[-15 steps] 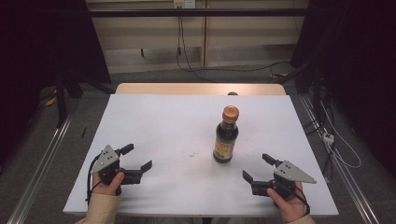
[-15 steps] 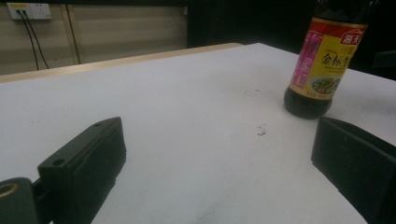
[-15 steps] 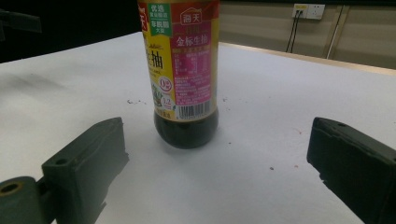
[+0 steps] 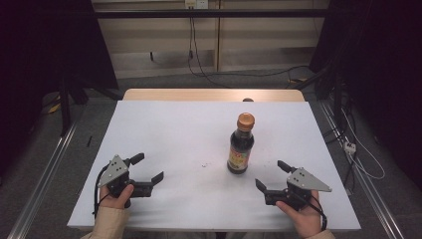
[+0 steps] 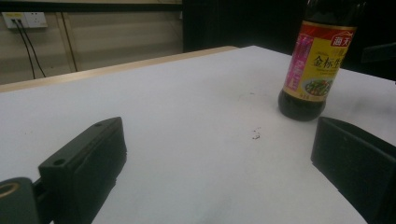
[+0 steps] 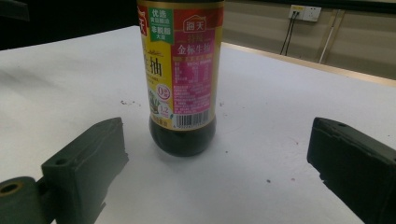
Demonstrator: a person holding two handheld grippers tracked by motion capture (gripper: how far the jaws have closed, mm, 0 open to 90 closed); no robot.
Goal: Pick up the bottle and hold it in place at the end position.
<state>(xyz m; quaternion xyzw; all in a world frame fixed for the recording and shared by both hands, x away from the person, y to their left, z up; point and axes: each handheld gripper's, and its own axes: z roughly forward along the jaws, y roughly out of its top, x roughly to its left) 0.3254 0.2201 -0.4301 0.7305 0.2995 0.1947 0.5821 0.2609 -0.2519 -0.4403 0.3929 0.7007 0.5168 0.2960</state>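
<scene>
A white table (image 4: 174, 124) seen from above the person's side, with a strip of bare wood along its far edge. A dark sauce bottle (image 4: 241, 144) stands upright on the surface, right of centre and somewhat nearer the near edge than the far one. It has a brown cap and a yellow, red and pink printed label; the liquid inside looks almost black.

The left gripper (image 4: 148, 168), held in the person's left hand (image 4: 119, 195), rests near the near left corner of the surface. Its jaws stand wide apart and grasp nothing. In the left gripper view the bottle (image 5: 317, 65) appears beyond the right-hand jaw, well apart from it, with bare white table (image 5: 187, 93) between the two jaws. A few small dark specks (image 5: 256, 135) lie on the surface short of the bottle; what they are cannot be told from these views.

The right gripper (image 4: 271, 175), held in the person's right hand (image 4: 303, 216), sits toward the near right corner, near the bottle and just to its near right side. Its jaws are likewise spread wide and empty. In the right gripper view the bottle (image 6: 183, 79) stands ahead of the open jaws, nearer the left-hand one, touching neither. Its barcode faces this camera.

Cables (image 4: 199, 59) hang on the wall beyond the far edge.
</scene>
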